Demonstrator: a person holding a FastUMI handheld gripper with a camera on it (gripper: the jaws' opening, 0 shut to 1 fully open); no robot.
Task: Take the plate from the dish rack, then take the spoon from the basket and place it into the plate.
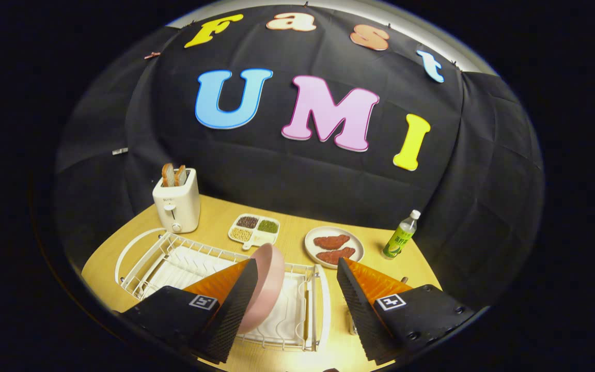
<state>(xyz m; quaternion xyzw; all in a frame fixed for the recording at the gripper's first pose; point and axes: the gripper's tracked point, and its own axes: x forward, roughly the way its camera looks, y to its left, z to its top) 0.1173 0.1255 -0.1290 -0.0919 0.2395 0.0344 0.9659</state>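
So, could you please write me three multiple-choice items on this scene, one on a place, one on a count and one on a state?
1. Where is the pink plate?
A. Standing on edge in the white dish rack
B. Flat beside the bottle
C. On the toaster

2. How many toast slices stand in the toaster?
A. None
B. Two
C. Four

3. How do the fingers of the tool stand?
A. Shut on the plate
B. Shut on nothing
C. Open, plate beside the left finger

Key: 1 A, it stands upright among the rack's wires. 2 B, two browned slices poke from the slots. 3 C, a wide gap separates the fingers, and the right one is clear of the plate.
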